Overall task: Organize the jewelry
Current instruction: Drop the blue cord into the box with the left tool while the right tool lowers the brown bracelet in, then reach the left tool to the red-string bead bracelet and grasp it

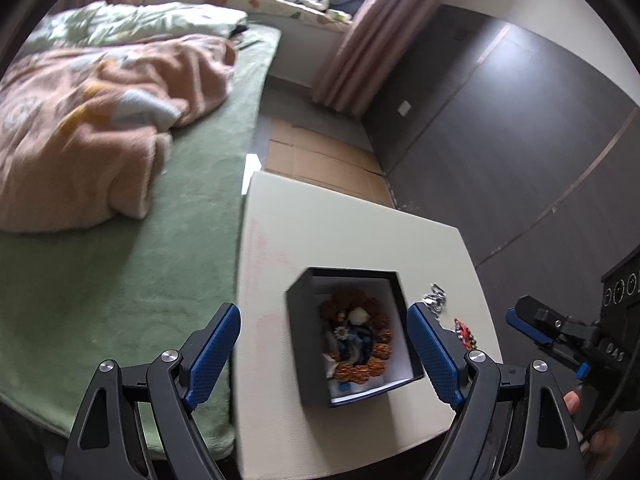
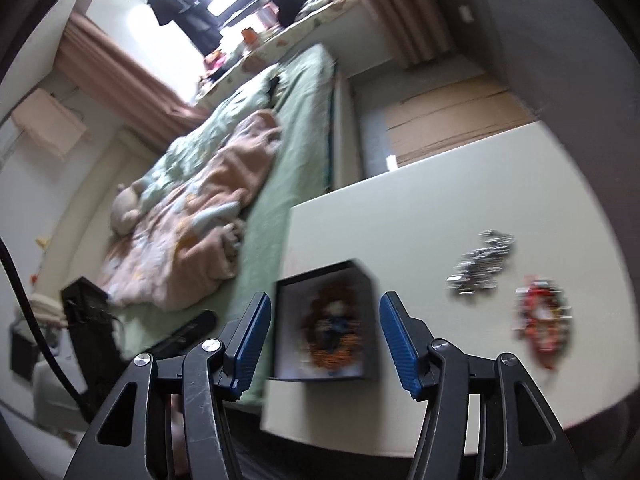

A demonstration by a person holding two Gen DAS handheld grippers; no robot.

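A black open box (image 1: 352,336) with a white lining stands on the cream table (image 1: 340,232). It holds a brown bead bracelet (image 1: 360,344) and a dark blue piece. My left gripper (image 1: 324,344) is open and empty, its jaws wide on either side of the box, above it. A silver chain (image 1: 437,298) and a red beaded piece (image 1: 464,332) lie on the table right of the box. My right gripper (image 2: 324,340) is open and empty, hovering before the box (image 2: 326,320). The silver chain (image 2: 482,260) and the red piece (image 2: 542,320) look blurred in the right wrist view.
A bed with a green sheet (image 1: 120,280) and a pink blanket (image 1: 92,128) borders the table's left side. Flattened cardboard (image 1: 320,160) lies on the floor beyond the table. A dark grey wall (image 1: 500,140) is at the right.
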